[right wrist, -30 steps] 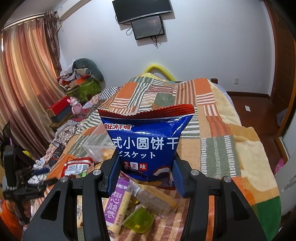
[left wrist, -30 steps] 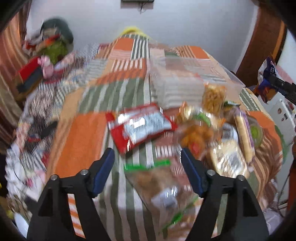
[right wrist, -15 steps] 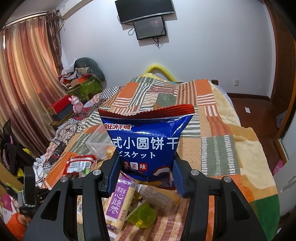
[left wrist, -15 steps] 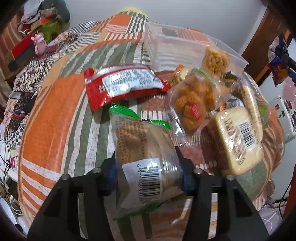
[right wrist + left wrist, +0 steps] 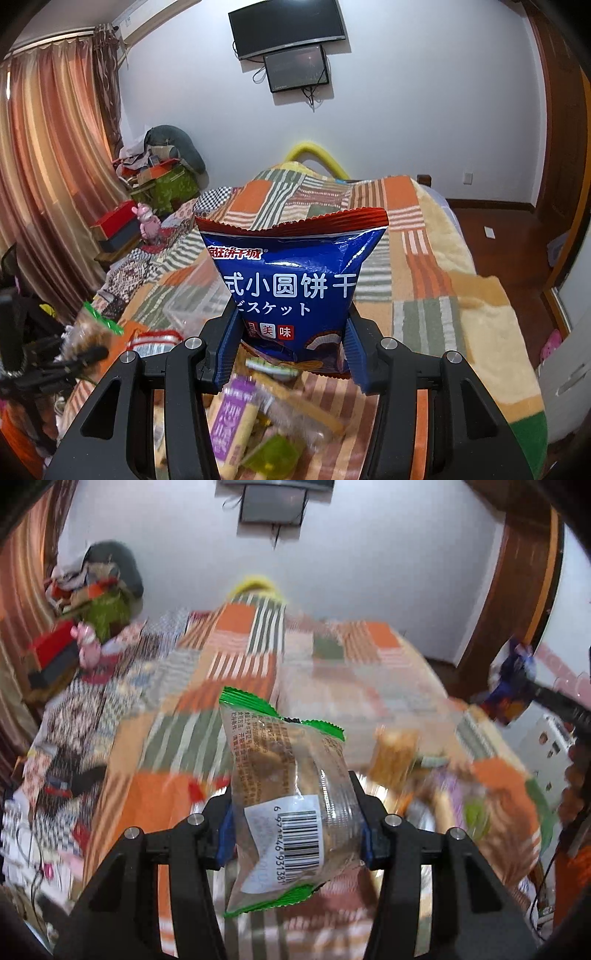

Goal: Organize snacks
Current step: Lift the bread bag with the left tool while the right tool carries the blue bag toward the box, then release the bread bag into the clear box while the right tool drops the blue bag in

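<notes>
My left gripper (image 5: pixel 295 830) is shut on a clear snack pack with green ends and a barcode (image 5: pixel 291 786), held up above the bed. It also shows at the left of the right wrist view (image 5: pixel 88 332). My right gripper (image 5: pixel 291 350) is shut on a blue biscuit bag with a red top edge (image 5: pixel 295 280), held upright above the snack pile. That bag shows small at the right of the left wrist view (image 5: pixel 513 694). A clear plastic bin (image 5: pixel 195 295) lies on the bed behind the pile. More snacks lie below: a purple-label pack (image 5: pixel 229 424) and a red pack (image 5: pixel 155 341).
The bed has a striped orange, green and white patchwork blanket (image 5: pixel 424 288). Clutter, a red box (image 5: pixel 118 221) and a pink toy (image 5: pixel 147 221) stand at the left by the curtain. A green cup (image 5: pixel 273 458) lies among the snacks. The bed's right edge drops to the wooden floor.
My left gripper closed on the green-ended snack pack and lifted it off the bed, tilting up. My right gripper kept the blue bag nearly still.
</notes>
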Tool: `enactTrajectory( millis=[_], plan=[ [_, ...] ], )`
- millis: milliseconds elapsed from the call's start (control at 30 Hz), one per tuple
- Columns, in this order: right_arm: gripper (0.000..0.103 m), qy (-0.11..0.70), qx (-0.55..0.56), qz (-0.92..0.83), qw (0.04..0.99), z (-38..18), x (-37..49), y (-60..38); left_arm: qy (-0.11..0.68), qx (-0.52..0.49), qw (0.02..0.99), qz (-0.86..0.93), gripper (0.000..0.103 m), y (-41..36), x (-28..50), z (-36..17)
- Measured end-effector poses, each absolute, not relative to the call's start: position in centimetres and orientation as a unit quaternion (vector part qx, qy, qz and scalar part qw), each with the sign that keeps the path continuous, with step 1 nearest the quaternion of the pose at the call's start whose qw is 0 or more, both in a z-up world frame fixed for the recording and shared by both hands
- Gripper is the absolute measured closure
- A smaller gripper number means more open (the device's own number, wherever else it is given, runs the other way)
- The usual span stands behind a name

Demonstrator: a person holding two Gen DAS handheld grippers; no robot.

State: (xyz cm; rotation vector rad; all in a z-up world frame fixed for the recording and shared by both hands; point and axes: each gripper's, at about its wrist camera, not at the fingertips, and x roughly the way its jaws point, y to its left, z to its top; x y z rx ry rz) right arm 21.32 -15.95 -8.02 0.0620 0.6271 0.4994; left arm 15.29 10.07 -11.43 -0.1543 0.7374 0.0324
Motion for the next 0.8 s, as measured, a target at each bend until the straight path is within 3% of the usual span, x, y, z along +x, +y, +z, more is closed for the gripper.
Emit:
enactTrajectory(
  millis=[267, 800],
  plan=[
    [0.056, 0.296, 0.023, 0.240, 0.924, -7.9, 24.8, -14.0, 0.331, -0.056, 0.942, -0.007, 0.052, 8.3, 21.8, -9.9],
    [0.056, 0.386, -0.007, 0.258, 0.886, -13.2, 29.7, -10.5, 0.396, -0.060, 0.916, -0.017, 0.051, 7.9, 31.7, -14.8]
  ],
)
